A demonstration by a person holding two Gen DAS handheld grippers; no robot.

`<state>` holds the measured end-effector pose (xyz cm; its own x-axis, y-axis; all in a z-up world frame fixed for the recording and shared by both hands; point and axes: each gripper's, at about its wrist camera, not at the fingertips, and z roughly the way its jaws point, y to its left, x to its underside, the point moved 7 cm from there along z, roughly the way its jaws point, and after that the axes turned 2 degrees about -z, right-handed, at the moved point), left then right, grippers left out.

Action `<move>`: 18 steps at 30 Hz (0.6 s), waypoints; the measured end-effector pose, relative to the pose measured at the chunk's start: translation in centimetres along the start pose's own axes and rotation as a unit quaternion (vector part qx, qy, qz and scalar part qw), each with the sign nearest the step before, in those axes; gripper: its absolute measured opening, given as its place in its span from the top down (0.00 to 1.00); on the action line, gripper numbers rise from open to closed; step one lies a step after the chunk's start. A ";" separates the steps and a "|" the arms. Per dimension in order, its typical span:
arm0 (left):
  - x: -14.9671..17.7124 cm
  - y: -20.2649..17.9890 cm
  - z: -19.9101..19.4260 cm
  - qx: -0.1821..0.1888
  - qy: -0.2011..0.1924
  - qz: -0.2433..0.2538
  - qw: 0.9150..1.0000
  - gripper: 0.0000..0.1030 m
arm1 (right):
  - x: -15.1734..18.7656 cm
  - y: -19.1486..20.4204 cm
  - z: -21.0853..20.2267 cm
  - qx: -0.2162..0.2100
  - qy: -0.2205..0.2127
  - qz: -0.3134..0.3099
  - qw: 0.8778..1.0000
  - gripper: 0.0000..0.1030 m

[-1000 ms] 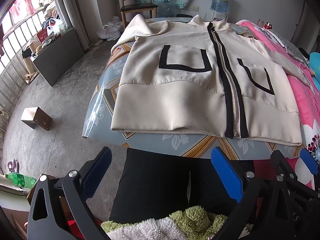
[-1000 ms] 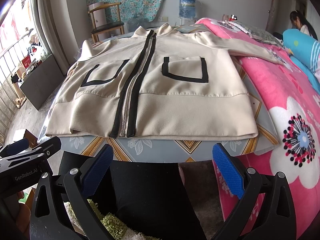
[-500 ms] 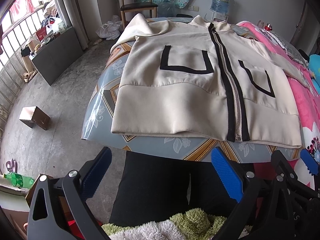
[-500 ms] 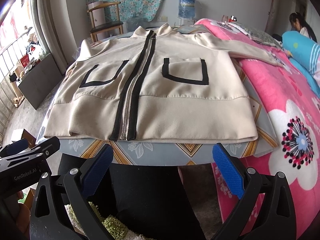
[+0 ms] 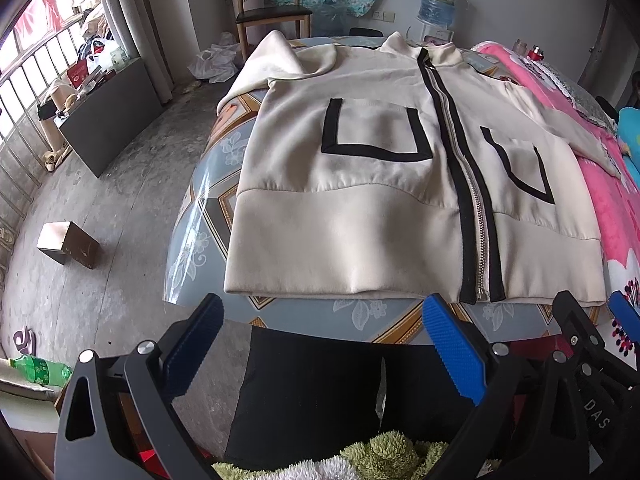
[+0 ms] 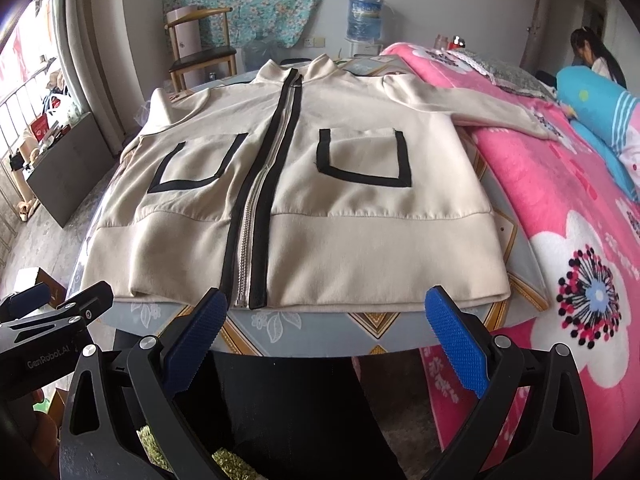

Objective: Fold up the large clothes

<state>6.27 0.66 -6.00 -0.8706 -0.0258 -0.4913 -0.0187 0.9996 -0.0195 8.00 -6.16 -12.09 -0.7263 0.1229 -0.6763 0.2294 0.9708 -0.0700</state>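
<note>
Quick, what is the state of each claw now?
Left claw: open, holding nothing, short of the jacket.
Right claw: open, holding nothing.

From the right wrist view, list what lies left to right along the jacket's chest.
Left black-trimmed pocket → zipper → right black-trimmed pocket → outstretched sleeve → pink floral blanket.

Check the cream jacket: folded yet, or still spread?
Spread flat. The jacket lies front up on the table, zipped, both pockets showing, sleeves out sideways. Both grippers open, short of its hem.
</note>
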 end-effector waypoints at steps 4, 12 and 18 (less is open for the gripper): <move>-1.0 0.4 0.4 0.001 0.001 0.000 1.000 0.05 | -1.1 0.3 0.4 0.006 -0.002 0.000 1.000 0.07; -3.3 1.2 1.3 -0.004 -0.001 0.001 1.000 0.05 | -3.8 1.5 1.4 0.017 -0.011 -0.009 1.000 0.07; -5.7 2.2 2.4 0.000 -0.011 -0.001 1.000 0.05 | -6.8 2.8 2.3 0.013 -0.029 -0.034 0.999 0.07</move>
<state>12.41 3.02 -5.37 -0.8597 -0.0272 -0.5101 -0.0201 0.9996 -0.0195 15.05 -4.80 -9.39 -0.7025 0.0449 -0.7103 0.1983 0.9708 -0.1348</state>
